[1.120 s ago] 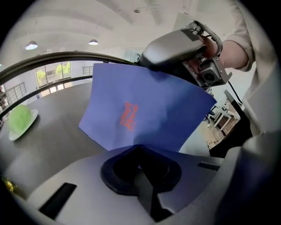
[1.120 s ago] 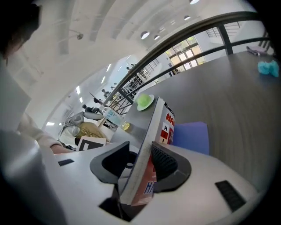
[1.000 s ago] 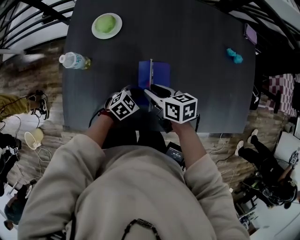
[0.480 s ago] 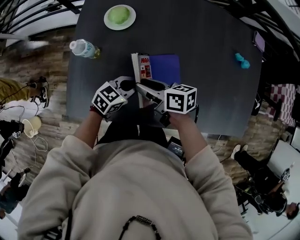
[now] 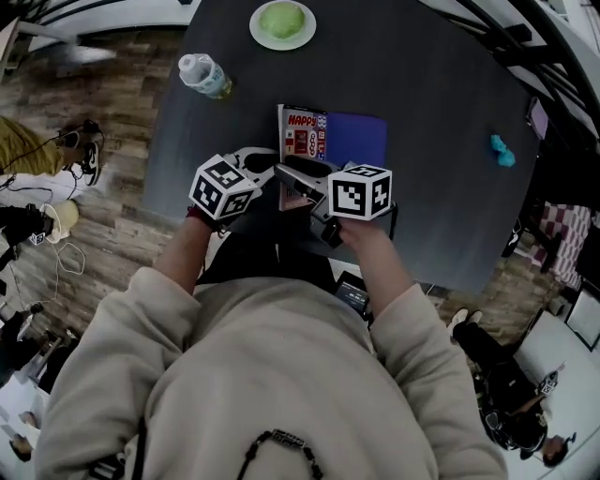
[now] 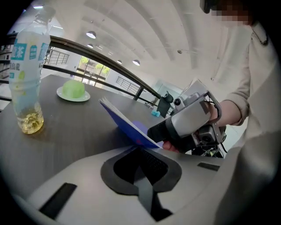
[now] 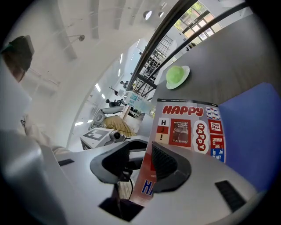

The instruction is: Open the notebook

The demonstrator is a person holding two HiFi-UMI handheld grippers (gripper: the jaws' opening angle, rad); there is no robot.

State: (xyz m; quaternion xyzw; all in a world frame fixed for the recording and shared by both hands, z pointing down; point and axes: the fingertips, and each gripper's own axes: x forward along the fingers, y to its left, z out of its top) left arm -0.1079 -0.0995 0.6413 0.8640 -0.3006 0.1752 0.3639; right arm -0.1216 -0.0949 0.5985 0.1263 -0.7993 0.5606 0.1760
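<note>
We record a dark table (image 5: pixel 441 216) with the notebook (image 5: pixel 356 141) at its near middle, just beyond both grippers. The head view gives only the layout, in which the notebook looks flat, with a stickered leaf on the left and blue on the right. The left gripper view shows the blue cover (image 6: pixel 127 125) standing tilted off the table. Only the right gripper view shows its inner face, with the "HAPPY" stickers (image 7: pixel 193 127). The left gripper (image 6: pixel 141 148) has its jaws drawn together on the cover's near edge and points somewhat downward from the left. The right gripper (image 7: pixel 139 150) holds nothing. Its jaws stand wide apart astride that same edge, and the cover lies against one pad and clear of the other. Both forearms reach forward, with the grippers close side by side. A bottle (image 5: pixel 204 75) and a plate (image 5: pixel 283 23) stand far left, and a small teal item (image 5: pixel 502 150) lies to the right.
</note>
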